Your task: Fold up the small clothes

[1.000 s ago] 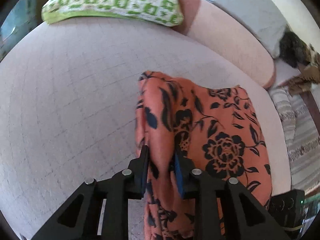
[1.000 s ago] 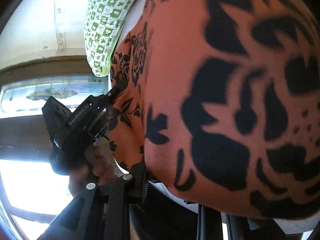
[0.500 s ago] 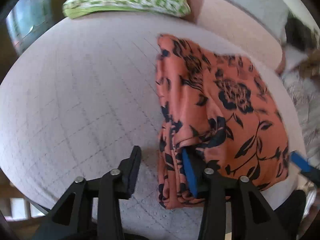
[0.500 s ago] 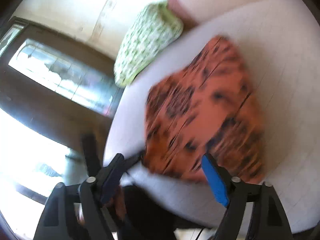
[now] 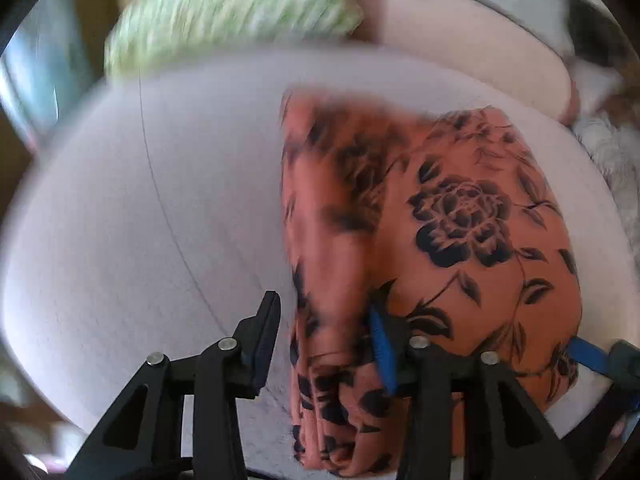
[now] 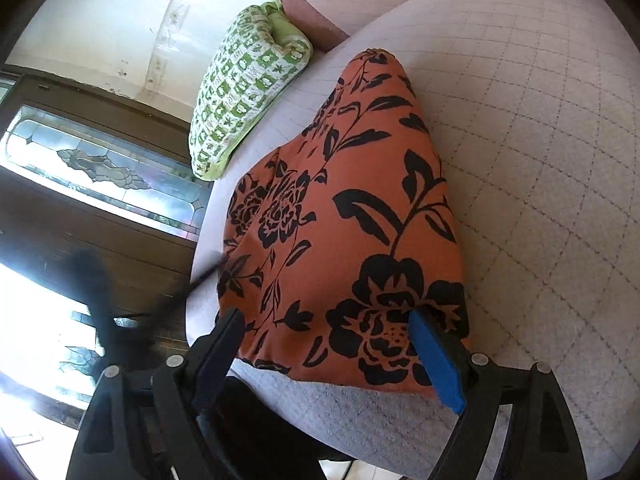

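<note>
Garment (image 6: 352, 220) now lies folded, both grippers released.

The folded garment (image 6: 344, 216) is orange with a black print of flowers and leaves. At its eleven o'clock lies a pillow (image 6: 248, 92) checked green and white. The bedcover (image 6: 540, 168) beneath is pale lilac-grey, quilted in squares. Both grippers are black with blue pads (image 6: 438, 364).
</note>
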The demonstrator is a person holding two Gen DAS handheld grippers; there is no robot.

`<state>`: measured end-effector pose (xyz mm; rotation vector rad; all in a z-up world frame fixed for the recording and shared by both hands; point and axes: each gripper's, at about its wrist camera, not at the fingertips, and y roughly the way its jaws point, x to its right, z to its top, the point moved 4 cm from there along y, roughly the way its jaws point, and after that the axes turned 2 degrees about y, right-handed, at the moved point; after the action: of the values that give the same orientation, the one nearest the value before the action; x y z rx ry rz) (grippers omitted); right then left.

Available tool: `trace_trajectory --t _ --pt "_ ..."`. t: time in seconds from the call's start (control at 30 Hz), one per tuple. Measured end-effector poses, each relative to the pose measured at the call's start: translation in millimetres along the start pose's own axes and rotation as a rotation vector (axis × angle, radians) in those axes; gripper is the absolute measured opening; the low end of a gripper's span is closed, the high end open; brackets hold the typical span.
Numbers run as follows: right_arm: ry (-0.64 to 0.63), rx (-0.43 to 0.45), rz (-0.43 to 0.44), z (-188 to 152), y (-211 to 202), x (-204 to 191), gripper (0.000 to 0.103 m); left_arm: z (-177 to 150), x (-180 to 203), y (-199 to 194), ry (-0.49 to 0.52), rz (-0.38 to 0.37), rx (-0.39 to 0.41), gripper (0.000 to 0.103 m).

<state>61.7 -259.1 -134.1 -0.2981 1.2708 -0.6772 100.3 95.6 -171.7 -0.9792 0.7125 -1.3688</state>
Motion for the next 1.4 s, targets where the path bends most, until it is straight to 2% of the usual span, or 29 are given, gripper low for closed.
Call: trace_trajectory --t 0.03,0.1,0.17,0.23,0.33,0.37,0.43,0.47,0.5,0.53,0.57,0.6,0.63,0.7,0.77,0.8,0.83,0.9,0.93,0.97,1.0,1.03,1.1,1.13,1.17,1.2,1.27,1.33,1.4 --pt "0.005 -0.007 0.016 0 0 1 0.086 -2 -9 -2 -0.043 -0.011 0.023 0.065" --pt "0.004 -0.013 0.024 0 2 2 0.086 0 -12 -12 -0.055 -0.021 0.026 0.064" --pt "0.000 -0.026 0.012 1 1 1 0.086 7 -8 -31 -0.026 0.006 0.049 0.063" --pt "-0.022 -0.037 -0.022 4 -2 -11 0.086 15 -1 -52 -0.006 0.013 0.114 0.063" --pt "-0.127 0.021 0.015 14 -15 -43 0.086 26 10 -70 0.034 -0.012 0.197 0.063" --pt "-0.139 0.019 0.032 17 -14 -49 0.087 27 10 -61 0.061 0.018 0.189 0.063" --pt "-0.110 -0.028 0.082 22 -1 -46 0.089 19 2 -24 0.081 0.132 0.099 0.063" --pt "-0.080 -0.053 0.086 23 10 -35 0.089 11 -9 -5 0.047 0.121 0.045 0.064" --pt "-0.041 -0.076 0.069 22 23 -17 0.087 7 -17 -3 -0.014 0.066 0.055 0.065" --pt "0.006 -0.089 0.090 19 29 -3 0.086 8 -19 -6 -0.036 0.056 0.063 0.065" --pt "0.039 -0.065 0.138 16 25 3 0.086 11 -18 -14 -0.035 0.061 0.071 0.065" --pt "0.042 -0.051 0.151 15 18 1 0.086 14 -16 -22 -0.023 0.069 0.081 0.063" --pt "0.032 -0.070 0.121 15 16 -2 0.087 19 -11 -32 -0.012 0.074 0.103 0.063" --pt "-0.016 -0.071 0.071 23 7 -17 0.087 32 1 -61 0.018 0.067 0.210 0.063" --pt "-0.096 0.000 0.077 40 -8 -37 0.087 40 15 -77 0.077 0.084 0.295 0.063" --pt "-0.131 0.051 0.072 51 -17 -45 0.088 40 19 -73 0.102 0.081 0.301 0.063" --pt "-0.146 0.093 0.053 60 -22 -45 0.088 39 22 -64 0.127 0.086 0.277 0.063" --pt "-0.098 0.135 -0.038 73 -25 -28 0.088 29 15 -20 0.154 0.165 0.134 0.063" --pt "-0.046 0.135 -0.064 76 -24 -13 0.088 21 7 -5 0.149 0.177 0.064 0.064" --pt "-0.006 0.121 -0.074 75 -20 -1 0.088 14 -1 7 0.109 0.128 0.042 0.065" --pt "0.038 0.084 -0.096 72 -12 15 0.088 12 -7 6 0.067 0.102 0.072 0.071" --pt "0.065 0.045 -0.118 67 -5 29 0.088 12 -9 5 0.058 0.107 0.075 0.071" --pt "0.099 -0.063 -0.124 50 15 48 0.088 14 -8 3 0.083 0.124 0.073 0.071" --pt "0.064 -0.048 -0.121 46 15 46 0.076 15 -6 4 0.090 0.124 0.070 0.071" --pt "0.026 -0.042 -0.132 44 13 41 0.057 16 -6 4 0.081 0.112 0.066 0.072" --pt "0.026 -0.056 -0.091 44 12 35 0.045 15 -9 10 0.062 0.097 0.064 0.073" --pt "-0.032 -0.014 -0.117 46 3 17 0.043 15 -12 17 0.021 0.073 0.062 0.076" --pt "-0.111 0.008 -0.166 42 -1 3 0.043 13 -15 20 0.021 0.074 0.070 0.077" --pt "-0.160 -0.023 -0.256 34 15 11 0.046 13 -14 20 0.032 0.085 0.068 0.077"
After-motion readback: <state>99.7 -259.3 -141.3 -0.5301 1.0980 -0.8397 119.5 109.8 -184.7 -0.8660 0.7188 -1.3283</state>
